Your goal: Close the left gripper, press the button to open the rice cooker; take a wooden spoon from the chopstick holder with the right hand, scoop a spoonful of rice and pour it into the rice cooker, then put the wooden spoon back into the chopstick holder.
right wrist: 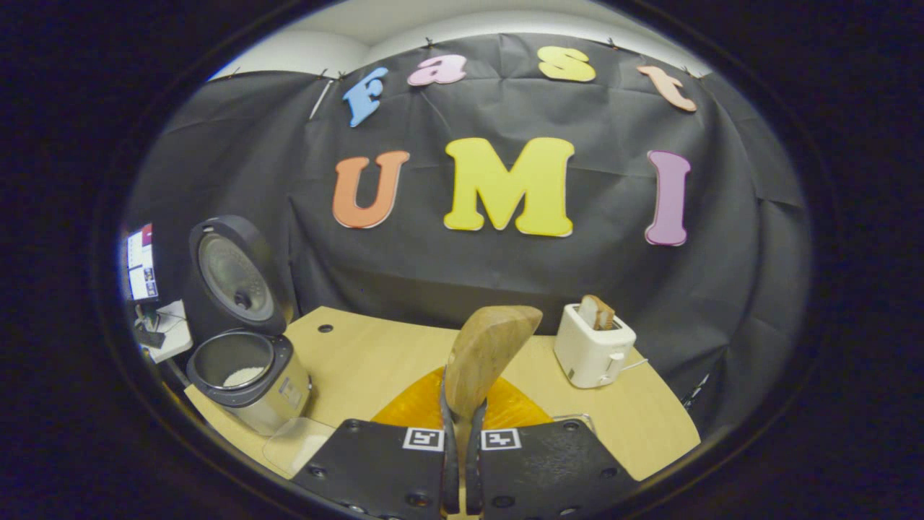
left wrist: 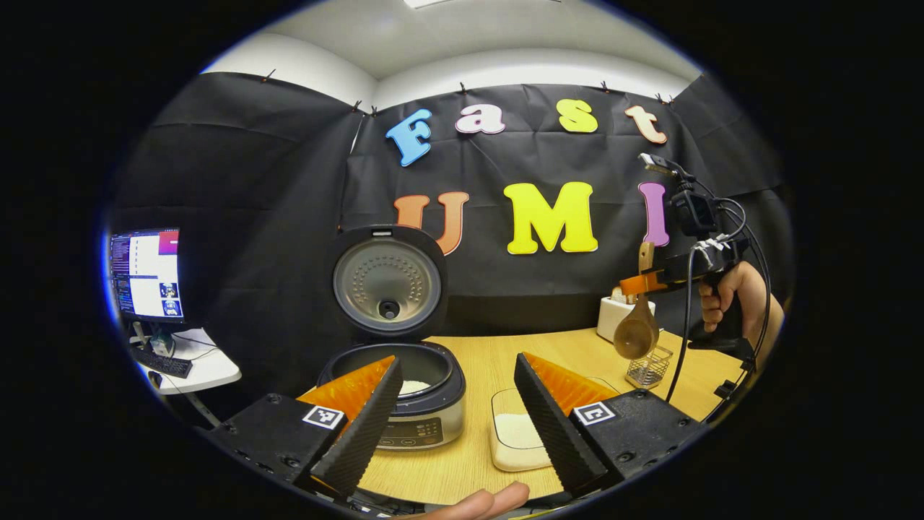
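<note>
The rice cooker (left wrist: 422, 422) stands with its lid (left wrist: 388, 282) up and some white rice (left wrist: 413, 387) in the pot. My left gripper (left wrist: 458, 359) is open just in front of it, holding nothing. At the right, my right gripper (left wrist: 639, 283) is shut on the handle of the wooden spoon (left wrist: 637, 334), whose bowl hangs down just above the wire chopstick holder (left wrist: 648, 367). In the right gripper view the spoon (right wrist: 485, 350) rises from between the shut fingers of my right gripper (right wrist: 462, 408), and the open rice cooker (right wrist: 245, 379) is at the far left.
A shallow dish of rice (left wrist: 516, 437) lies right of the cooker. A white toaster (right wrist: 593, 347) with bread in it stands at the back right of the wooden table (right wrist: 375, 354). A monitor (left wrist: 144, 274) on a side desk is at the left. A fingertip (left wrist: 476, 503) shows below my left gripper.
</note>
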